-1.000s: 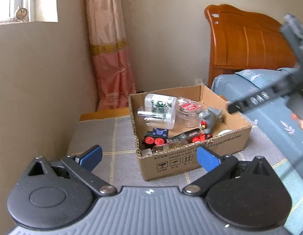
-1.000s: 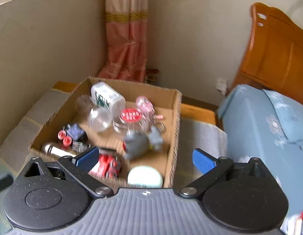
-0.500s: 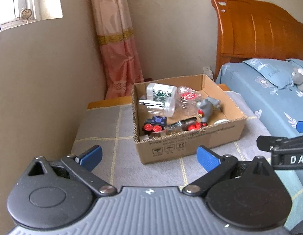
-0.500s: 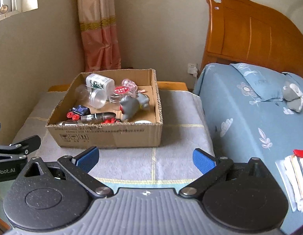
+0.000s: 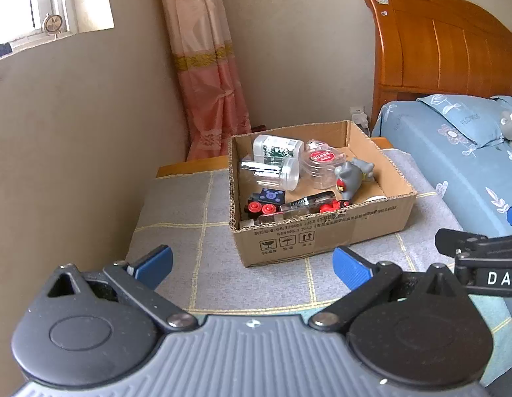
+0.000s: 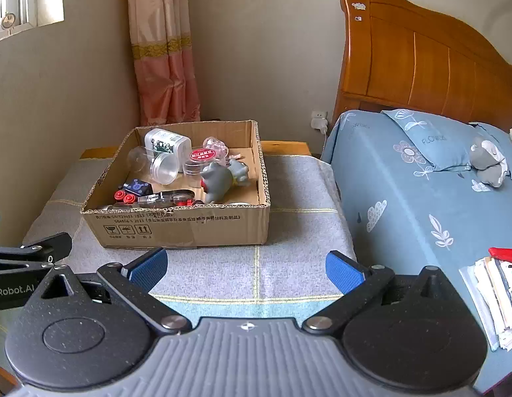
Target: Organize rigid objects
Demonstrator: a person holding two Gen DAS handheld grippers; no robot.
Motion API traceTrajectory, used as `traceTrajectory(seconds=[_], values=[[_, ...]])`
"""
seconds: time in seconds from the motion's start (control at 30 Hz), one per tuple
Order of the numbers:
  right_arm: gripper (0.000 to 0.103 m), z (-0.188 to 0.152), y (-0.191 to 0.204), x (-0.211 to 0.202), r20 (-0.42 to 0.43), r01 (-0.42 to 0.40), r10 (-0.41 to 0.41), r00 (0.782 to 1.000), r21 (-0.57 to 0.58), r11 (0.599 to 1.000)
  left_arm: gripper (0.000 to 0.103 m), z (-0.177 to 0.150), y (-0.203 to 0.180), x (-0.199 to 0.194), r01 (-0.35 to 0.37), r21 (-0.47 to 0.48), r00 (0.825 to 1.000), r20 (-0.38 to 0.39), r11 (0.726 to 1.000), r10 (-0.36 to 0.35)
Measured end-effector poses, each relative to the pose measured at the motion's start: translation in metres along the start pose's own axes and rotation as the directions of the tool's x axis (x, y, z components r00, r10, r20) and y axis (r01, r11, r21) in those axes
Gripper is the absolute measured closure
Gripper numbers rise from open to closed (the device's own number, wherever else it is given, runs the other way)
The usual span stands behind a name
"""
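Observation:
An open cardboard box (image 5: 322, 231) (image 6: 186, 228) stands on a grey checked cloth. Inside lie a clear jar with a white lid (image 5: 272, 172) (image 6: 156, 165), a white labelled bottle (image 5: 275, 145) (image 6: 166, 142), a round clear container with a red lid (image 5: 322, 162) (image 6: 203, 158), a grey toy figure (image 5: 351, 178) (image 6: 219, 182), a toy with red wheels (image 5: 262, 203) (image 6: 132, 192) and a clear tube (image 5: 308, 203). My left gripper (image 5: 252, 264) is open, short of the box. My right gripper (image 6: 246, 266) is open too, equally short of it. Both are empty.
A bed with a blue floral sheet (image 6: 421, 198) and wooden headboard (image 6: 421, 66) lies to the right. A grey plush (image 6: 487, 162) rests on the pillow. Papers (image 6: 493, 291) sit at the bed's near edge. A wall and pink curtain (image 5: 206, 82) stand behind.
Both grippers have drawn back from the box, so it looks smaller and farther. The right gripper was over the box a second ago; now it sits beside the left one.

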State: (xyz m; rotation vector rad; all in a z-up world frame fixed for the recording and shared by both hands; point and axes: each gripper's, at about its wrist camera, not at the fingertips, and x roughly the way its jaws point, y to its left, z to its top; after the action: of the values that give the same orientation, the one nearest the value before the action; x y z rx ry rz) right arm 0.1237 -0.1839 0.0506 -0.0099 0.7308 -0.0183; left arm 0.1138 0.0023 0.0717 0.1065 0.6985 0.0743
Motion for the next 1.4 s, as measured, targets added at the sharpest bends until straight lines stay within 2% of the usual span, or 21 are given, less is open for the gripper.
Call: traceTrajectory(seconds=[1.4], values=[[0.0, 0.001, -0.003, -0.006, 0.023, 0.009, -0.009, 1.0, 0.003, 1.0, 0.001, 0.004, -0.006, -0.01, -0.027, 0.002, 1.0, 0.01, 1.0, 0.027]])
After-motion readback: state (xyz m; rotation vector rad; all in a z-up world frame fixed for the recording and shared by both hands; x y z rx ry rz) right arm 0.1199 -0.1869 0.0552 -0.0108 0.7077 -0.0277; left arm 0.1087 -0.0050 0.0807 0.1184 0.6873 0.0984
